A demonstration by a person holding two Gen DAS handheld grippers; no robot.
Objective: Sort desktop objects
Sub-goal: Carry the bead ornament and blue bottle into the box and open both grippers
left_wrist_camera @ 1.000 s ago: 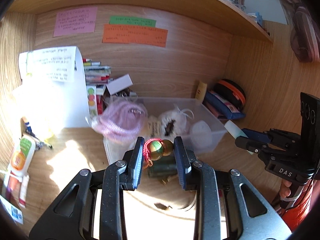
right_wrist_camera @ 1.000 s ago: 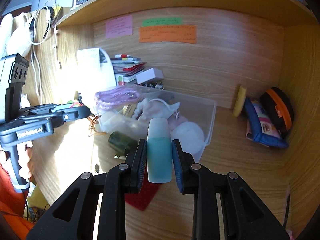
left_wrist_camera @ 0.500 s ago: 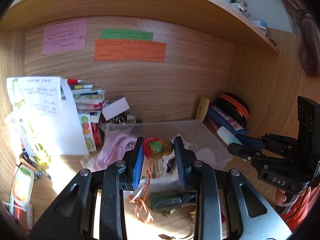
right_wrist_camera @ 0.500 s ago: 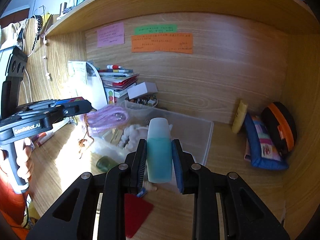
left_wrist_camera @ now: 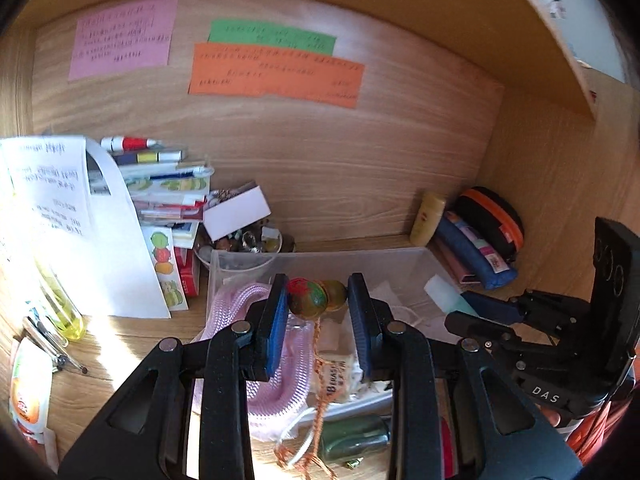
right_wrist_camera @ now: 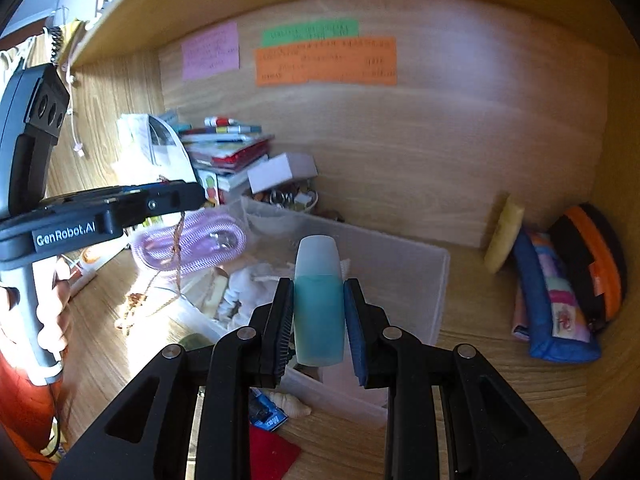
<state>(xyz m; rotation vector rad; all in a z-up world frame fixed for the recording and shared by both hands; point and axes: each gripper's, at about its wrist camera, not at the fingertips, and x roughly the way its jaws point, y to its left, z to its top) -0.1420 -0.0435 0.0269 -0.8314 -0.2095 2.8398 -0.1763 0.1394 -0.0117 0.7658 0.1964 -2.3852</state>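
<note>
Left wrist view: my left gripper point(left_wrist_camera: 319, 300) is clamping the beads point(left_wrist_camera: 316, 298) above the bin point(left_wrist_camera: 320, 258). My right gripper point(right_wrist_camera: 319, 312) is squeezing the bottle point(right_wrist_camera: 319, 300).

You are looking at three paper notes on the back wall: one pink note point(left_wrist_camera: 124, 38), one green note point(left_wrist_camera: 272, 36) and one orange note point(left_wrist_camera: 276, 76). You are holding two grippers, the left gripper point(left_wrist_camera: 318, 300) and the right gripper point(right_wrist_camera: 319, 308). One clear plastic bin point(right_wrist_camera: 434, 280) is sitting on the desk, with one pink coiled cord point(left_wrist_camera: 260, 364) lying in it. You are carrying one teal bottle point(right_wrist_camera: 319, 312) and one bead charm point(left_wrist_camera: 316, 298). One dark green bottle point(left_wrist_camera: 352, 436), one seashell point(right_wrist_camera: 290, 404) and one white box point(left_wrist_camera: 236, 212) are also showing.
</note>
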